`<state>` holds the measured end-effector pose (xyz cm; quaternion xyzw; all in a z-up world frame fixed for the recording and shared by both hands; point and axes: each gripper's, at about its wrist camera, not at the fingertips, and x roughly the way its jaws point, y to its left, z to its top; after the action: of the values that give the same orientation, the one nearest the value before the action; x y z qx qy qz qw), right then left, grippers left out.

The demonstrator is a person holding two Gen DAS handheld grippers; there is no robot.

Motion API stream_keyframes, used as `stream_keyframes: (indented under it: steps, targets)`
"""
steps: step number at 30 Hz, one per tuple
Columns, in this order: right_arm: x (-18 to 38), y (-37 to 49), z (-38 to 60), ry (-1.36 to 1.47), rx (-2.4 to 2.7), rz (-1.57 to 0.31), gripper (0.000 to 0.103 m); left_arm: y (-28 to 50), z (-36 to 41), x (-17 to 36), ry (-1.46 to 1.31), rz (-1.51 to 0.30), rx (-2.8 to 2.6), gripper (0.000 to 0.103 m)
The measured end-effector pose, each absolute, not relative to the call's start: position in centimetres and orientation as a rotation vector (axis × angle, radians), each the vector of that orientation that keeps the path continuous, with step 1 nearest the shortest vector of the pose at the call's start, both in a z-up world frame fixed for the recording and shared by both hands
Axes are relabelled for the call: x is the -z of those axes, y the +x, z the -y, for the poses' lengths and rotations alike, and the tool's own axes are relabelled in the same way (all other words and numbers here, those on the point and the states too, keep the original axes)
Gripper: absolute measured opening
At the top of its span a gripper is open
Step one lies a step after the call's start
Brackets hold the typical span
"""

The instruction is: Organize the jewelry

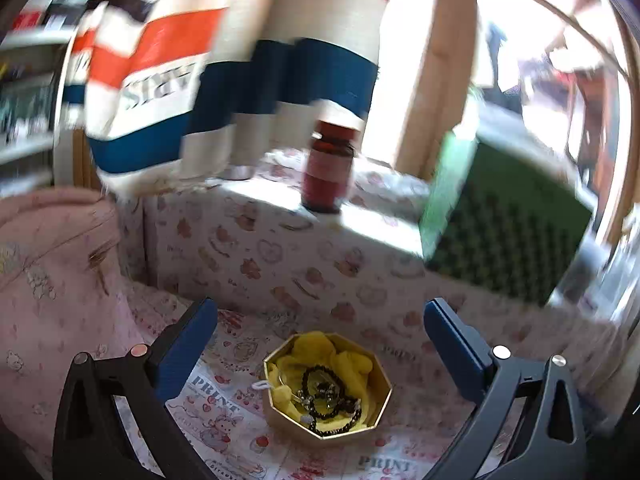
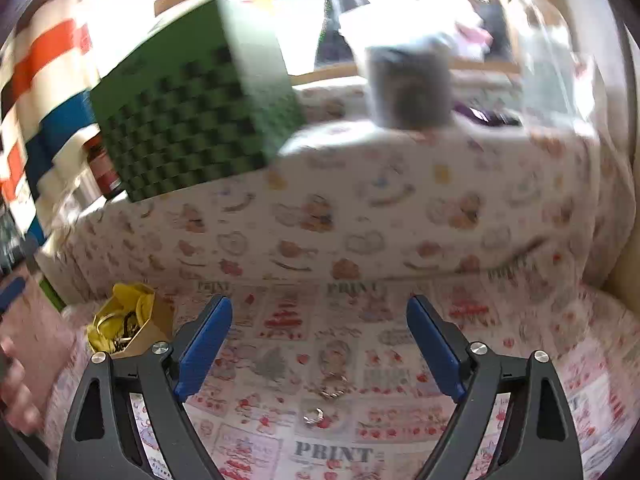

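A gold octagonal box [image 1: 280, 420] with yellow lining sits on the printed cloth. Inside lie a black bead bracelet [image 1: 332, 400] and some small metal pieces. My left gripper [image 1: 320, 344] is open and empty, its blue fingers spread on either side of the box, just above it. In the right wrist view the box [image 2: 154, 330] is at the far left. My right gripper [image 2: 319, 344] is open and empty over the cloth. Two small silver rings [image 2: 333, 386] [image 2: 313, 416] lie on the cloth between its fingers.
A raised ledge covered in the same printed cloth [image 1: 280, 256] runs behind. On it stand a brown bottle [image 1: 330, 168], a green chequered box [image 1: 508, 232] [image 2: 192, 120] and a grey cup [image 2: 408, 88]. A striped towel [image 1: 224, 60] hangs behind. A pink cushion [image 1: 52, 280] is left.
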<state>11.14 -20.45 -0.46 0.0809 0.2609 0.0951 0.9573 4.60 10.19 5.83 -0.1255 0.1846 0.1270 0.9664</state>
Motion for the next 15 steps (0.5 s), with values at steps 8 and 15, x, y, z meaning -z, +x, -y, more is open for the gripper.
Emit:
stream_keyframes:
  steps: [8, 15]
  targets:
    - [1.0, 12.6, 22.7, 0.159, -0.156, -0.703, 0.090, 9.2, -5.2, -0.8, -0.206, -0.638, -0.024, 0.102]
    - [1.1, 11.7, 22.2, 0.109, -0.173, -0.768, 0.090, 9.6, -4.4, 0.2, -0.187, -0.655, -0.010, 0.102]
